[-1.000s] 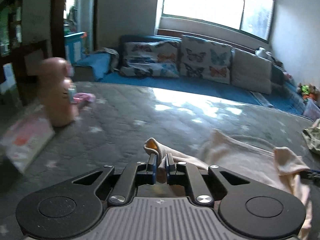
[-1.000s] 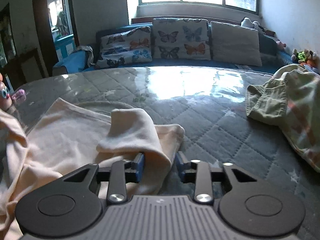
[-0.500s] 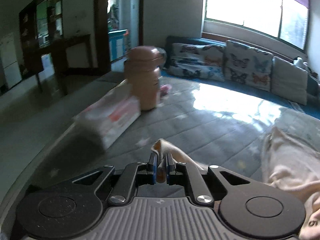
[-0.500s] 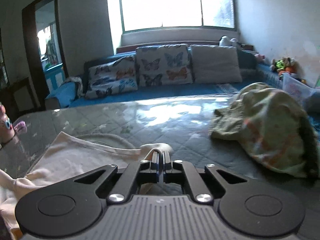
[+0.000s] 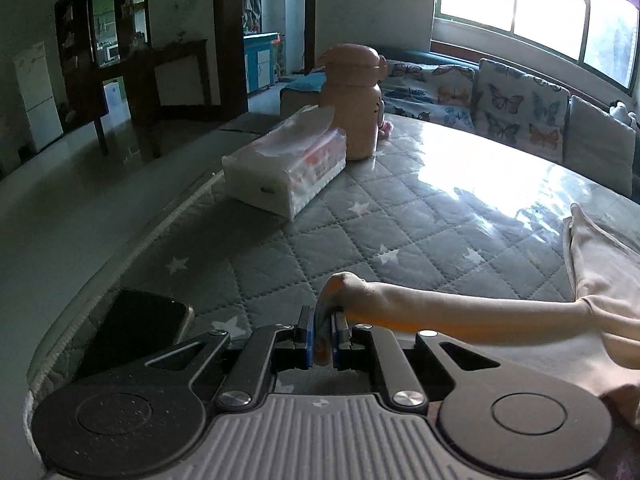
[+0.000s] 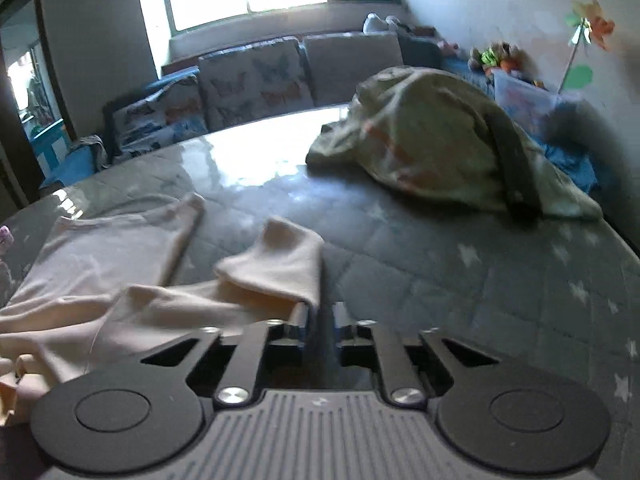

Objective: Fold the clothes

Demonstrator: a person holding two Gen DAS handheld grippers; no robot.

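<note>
A cream long-sleeved garment (image 6: 100,252) lies on the grey quilted mattress (image 5: 400,220). My left gripper (image 5: 323,320) is shut on the cuff of one sleeve (image 5: 440,308), which stretches taut to the right toward the garment's body (image 5: 600,264). My right gripper (image 6: 320,316) is shut on the other sleeve (image 6: 280,268), pulled out to the right of the body. The mattress also shows in the right wrist view (image 6: 480,280).
A tissue pack (image 5: 288,168) and a pink bottle (image 5: 354,100) stand at the mattress's left edge. A dark phone (image 5: 136,328) lies near my left gripper. A heap of greenish clothes (image 6: 440,148) sits at the far right. A cushioned bench (image 6: 248,84) runs behind.
My right gripper closed on the sleeve and pulled it right. My left gripper swung left with its cuff, drawing that sleeve out straight.
</note>
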